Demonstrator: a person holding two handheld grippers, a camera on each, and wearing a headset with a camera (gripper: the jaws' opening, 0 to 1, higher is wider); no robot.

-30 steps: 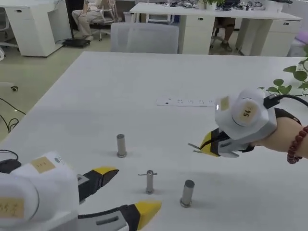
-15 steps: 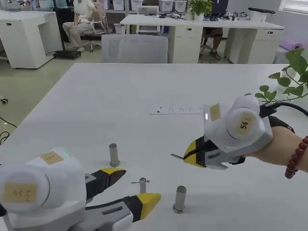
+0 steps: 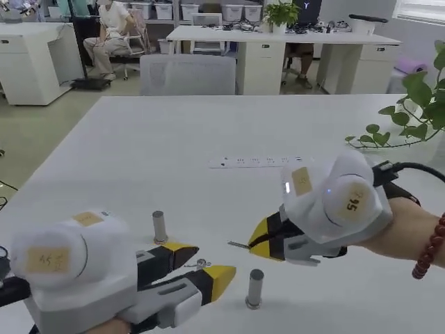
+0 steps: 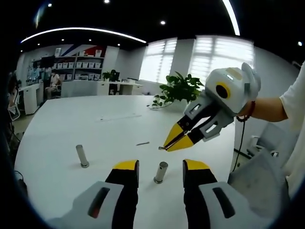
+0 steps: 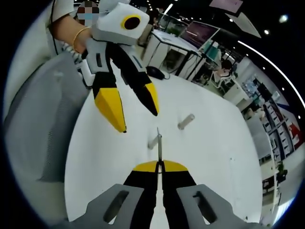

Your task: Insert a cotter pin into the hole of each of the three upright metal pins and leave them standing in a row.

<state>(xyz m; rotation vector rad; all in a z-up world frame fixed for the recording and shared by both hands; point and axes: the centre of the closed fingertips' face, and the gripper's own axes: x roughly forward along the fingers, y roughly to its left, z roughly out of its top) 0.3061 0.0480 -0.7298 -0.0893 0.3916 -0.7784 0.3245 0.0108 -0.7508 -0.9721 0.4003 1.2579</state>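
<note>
Cotter pin (image 5: 159, 140) is pinched between the clenched jaws of the right gripper (image 5: 159, 164), and its thin shaft sticks straight out past the yellow tips. Ahead of those tips hangs the left gripper (image 5: 136, 114), its jaws spread apart and gripping nothing.

In the head view three pins stand upright on the white table (image 3: 174, 139). The middle metal pin (image 3: 201, 264) shows in the gap between the left jaws' tips, small and partly hidden. The back metal pin (image 3: 159, 227) stands just outside the left gripper's upper jaw. The front metal pin (image 3: 255, 288) stands below the right jaws, beyond the left gripper's lower tip.

In the left gripper view an upright pin (image 4: 161, 172) stands just past the gap between the tips. I cannot tell which of the three it is. The right jaws hover above and beyond it.
</note>
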